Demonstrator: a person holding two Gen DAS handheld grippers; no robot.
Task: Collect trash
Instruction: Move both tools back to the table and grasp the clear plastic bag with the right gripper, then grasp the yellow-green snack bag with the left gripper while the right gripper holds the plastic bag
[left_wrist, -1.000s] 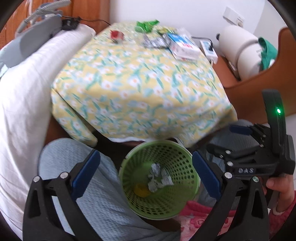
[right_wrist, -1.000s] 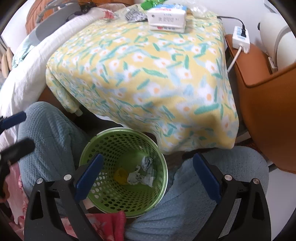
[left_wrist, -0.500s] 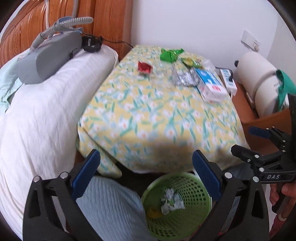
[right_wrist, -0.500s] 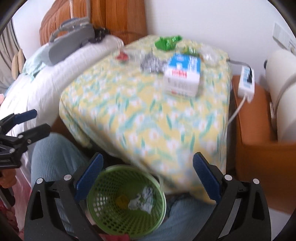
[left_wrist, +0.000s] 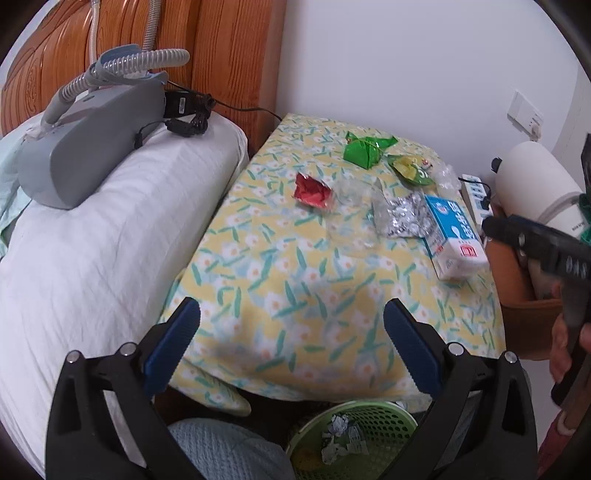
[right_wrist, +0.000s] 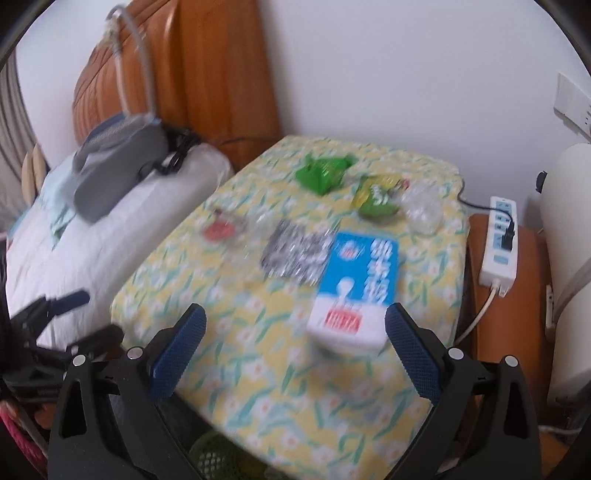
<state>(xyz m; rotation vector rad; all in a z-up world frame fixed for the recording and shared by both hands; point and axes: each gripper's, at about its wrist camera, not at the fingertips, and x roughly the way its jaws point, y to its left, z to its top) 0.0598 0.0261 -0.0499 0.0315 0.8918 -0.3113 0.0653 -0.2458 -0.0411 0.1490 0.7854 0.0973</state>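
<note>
a: so where was the left hand-held gripper (left_wrist: 291, 334)?

b: held over the near edge of the counter (left_wrist: 332, 288), the one with the yellow flowered cloth. its blue pads were spread wide, with nothing between them.

a: and the right hand-held gripper (right_wrist: 295, 341)?

b: spread wide too and empty, just short of the blue and white carton (right_wrist: 356, 286), which lay flat ahead of it and a little to its right. that view was blurred.

a: where was the trash?

b: all farther out on the counter, beyond both hand-held grippers. ahead of the left one lay a red wrapper (left_wrist: 312, 190), with a crumpled silver wrapper (left_wrist: 404, 218) to the right of it, touching the carton. past those sat a green wrapper (left_wrist: 365, 147), a yellow-green packet (left_wrist: 412, 170) and some clear plastic (left_wrist: 447, 177).

a: and the bin?

b: the green basket (left_wrist: 388, 421) sat below the left hand-held gripper, under the counter's near edge, with crumpled scraps (left_wrist: 341, 437) already in it.

a: anything off to the sides?

b: left of the left hand-held gripper, a white pillow (left_wrist: 103, 236) carried a grey device (left_wrist: 88, 147). right of the right one lay a power strip (right_wrist: 498, 236).
</note>
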